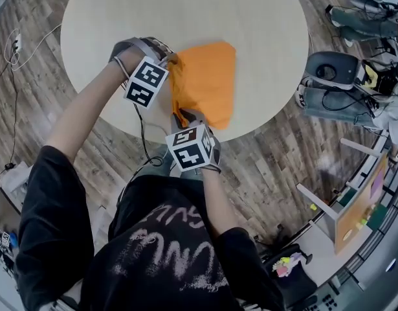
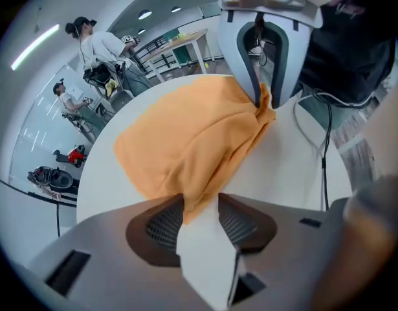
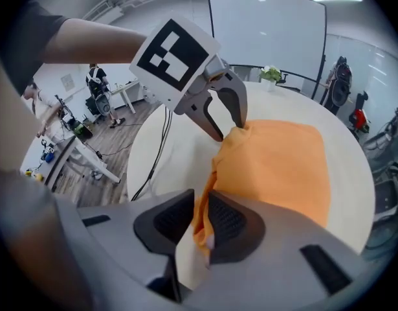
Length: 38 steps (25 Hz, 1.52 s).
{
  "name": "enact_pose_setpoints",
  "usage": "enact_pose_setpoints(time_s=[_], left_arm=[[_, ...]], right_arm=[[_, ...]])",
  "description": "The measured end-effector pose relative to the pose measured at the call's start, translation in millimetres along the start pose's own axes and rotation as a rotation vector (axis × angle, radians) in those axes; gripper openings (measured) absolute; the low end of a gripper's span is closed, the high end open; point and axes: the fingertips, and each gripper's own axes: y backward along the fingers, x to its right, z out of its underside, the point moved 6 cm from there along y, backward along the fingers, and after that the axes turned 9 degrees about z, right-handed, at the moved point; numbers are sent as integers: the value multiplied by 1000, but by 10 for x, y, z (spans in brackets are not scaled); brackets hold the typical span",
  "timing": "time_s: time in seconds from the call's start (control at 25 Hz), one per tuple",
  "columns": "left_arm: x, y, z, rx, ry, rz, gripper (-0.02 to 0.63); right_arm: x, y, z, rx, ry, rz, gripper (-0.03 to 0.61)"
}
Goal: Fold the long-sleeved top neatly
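My left tool (image 2: 200, 206) has its jaws apart, with a corner of the orange long-sleeved top (image 1: 208, 83) lying loose in the gap. My right tool (image 3: 200, 216) is pinched on a bunched fold at the top's edge. The top lies folded on the round desk (image 1: 186, 11), close to its near edge.

The person wears a black short-sleeved T-shirt (image 1: 166, 258) with pale scrawled print. The grey left gripper (image 1: 171, 62) and right gripper (image 1: 180, 117) each bear a white cube (image 1: 145, 81) with black square markers. Dark ribbed pads (image 2: 166, 225) line the jaws.
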Motion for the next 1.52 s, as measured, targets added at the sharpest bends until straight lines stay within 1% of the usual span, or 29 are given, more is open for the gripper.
enact_pose_setpoints(time_s=[0.08,0.2,0.32,0.4,0.52,0.6,0.68,0.72,0.76,0.8,0.84,0.92,0.96,1.0,1.08,1.16,1.24,1.28,1.36,1.44,1.52], left_arm=[[9,14,22,19,34,-2,183],[-20,151,54,46,82,-28,183],[-33,370,77,97,157,-63,181],[-36,509,60,143,217,-87,166],[-65,660,-15,201,278,-113,77],[-77,717,-114,228,303,-135,55],[-75,716,-302,284,342,-153,54],[-55,685,-424,319,352,-152,54],[-18,627,-539,339,346,-142,54],[28,542,-632,338,326,-124,54],[81,430,-697,321,298,-97,54],[186,179,-734,275,251,-29,53],[225,82,-711,262,250,-2,51],[251,21,-673,262,270,17,49],[258,-1,-601,275,319,36,48],[243,57,-582,279,317,44,48],[205,163,-575,305,325,50,48],[153,235,-546,323,347,43,49],[-26,393,-436,360,414,-10,49],[-231,507,-306,398,501,-76,49],[-358,519,-210,402,557,-109,49]], right_arm=[[-64,-61,41,-8,-15,-27,84],[-130,-74,33,-3,-23,-46,85],[-183,78,-5,42,-13,-59,84],[-161,214,11,85,-32,-54,77],[59,362,52,142,-85,18,26],[284,416,88,172,-124,75,8],[562,429,161,185,-171,137,8],[706,418,202,184,-194,165,8],[833,392,237,180,-213,181,8],[931,351,269,168,-224,178,8],[1001,297,312,147,-224,158,8],[1089,173,450,80,-184,111,8],[1110,117,532,49,-157,95,8],[1110,72,602,31,-135,83,6],[1078,30,654,40,-111,73,6],[1044,80,613,78,-81,64,6],[1052,221,522,138,-54,37,6],[1094,302,449,176,-54,27,6],[1262,422,267,246,-72,30,6],[1487,442,63,286,-77,64,6],[1688,356,-131,300,-68,105,6]])
